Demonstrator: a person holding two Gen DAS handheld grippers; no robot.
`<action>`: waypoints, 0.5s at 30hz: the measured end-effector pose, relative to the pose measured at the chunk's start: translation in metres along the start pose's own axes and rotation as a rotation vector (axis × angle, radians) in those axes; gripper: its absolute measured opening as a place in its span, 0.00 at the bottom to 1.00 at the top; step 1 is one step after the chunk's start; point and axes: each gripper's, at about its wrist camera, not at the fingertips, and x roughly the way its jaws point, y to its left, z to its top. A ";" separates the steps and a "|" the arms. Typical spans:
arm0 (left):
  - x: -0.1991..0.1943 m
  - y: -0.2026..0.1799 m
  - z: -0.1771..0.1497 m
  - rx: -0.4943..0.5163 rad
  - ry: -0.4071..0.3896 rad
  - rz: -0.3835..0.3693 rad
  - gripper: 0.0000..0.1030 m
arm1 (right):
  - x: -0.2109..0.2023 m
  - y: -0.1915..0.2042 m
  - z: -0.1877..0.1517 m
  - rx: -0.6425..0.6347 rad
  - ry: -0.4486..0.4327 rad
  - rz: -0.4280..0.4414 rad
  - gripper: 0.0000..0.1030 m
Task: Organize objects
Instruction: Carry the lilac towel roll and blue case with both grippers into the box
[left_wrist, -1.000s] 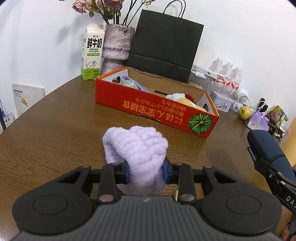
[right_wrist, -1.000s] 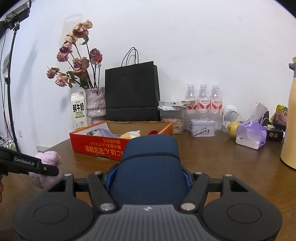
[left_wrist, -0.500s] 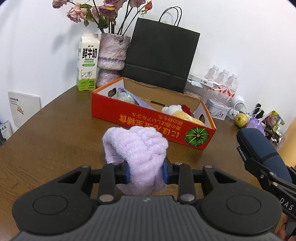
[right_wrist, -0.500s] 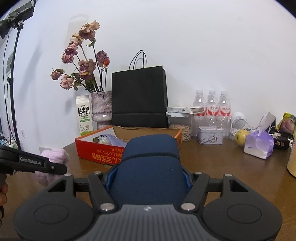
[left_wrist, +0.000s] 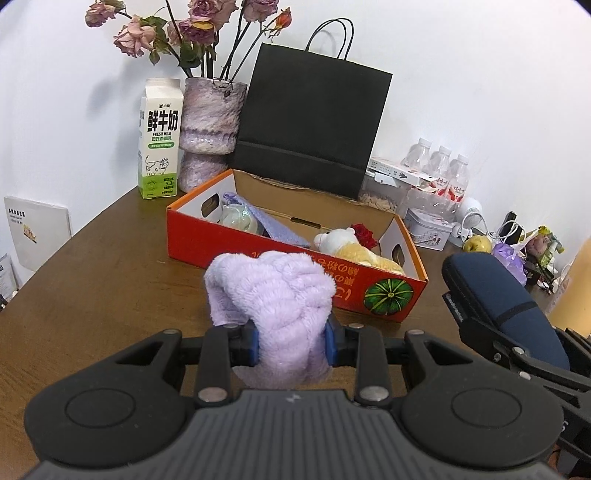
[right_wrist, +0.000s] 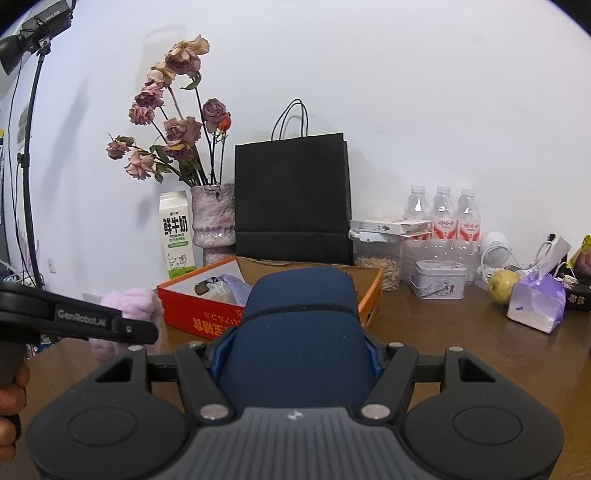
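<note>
Wooden table: bears everything below.

Red cardboard box, open top: ahead of both pairs of fingers, beyond the held things; a white-and-yellow plush toy and a folded lilac cloth lie inside.

Navy padded case: clamped between the right gripper fingers, filling the gap and jutting forward past the tips.

Lilac fluffy towel: pinched between the left gripper fingers at a narrow gap, bulging up and ahead of them, off the table.

Left view only: the box contents in full, the plush toy.

Right view only: a lamp stand at left, and a hand gripping the left tool's handle.
</note>
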 end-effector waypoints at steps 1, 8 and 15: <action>0.002 0.000 0.002 0.001 -0.001 0.000 0.31 | 0.002 0.001 0.002 -0.001 -0.001 0.003 0.63; 0.011 -0.004 0.018 0.010 -0.018 -0.006 0.31 | 0.019 0.006 0.014 -0.005 0.007 0.018 0.63; 0.024 -0.006 0.032 -0.005 -0.025 -0.018 0.31 | 0.035 0.008 0.025 -0.015 0.004 0.027 0.63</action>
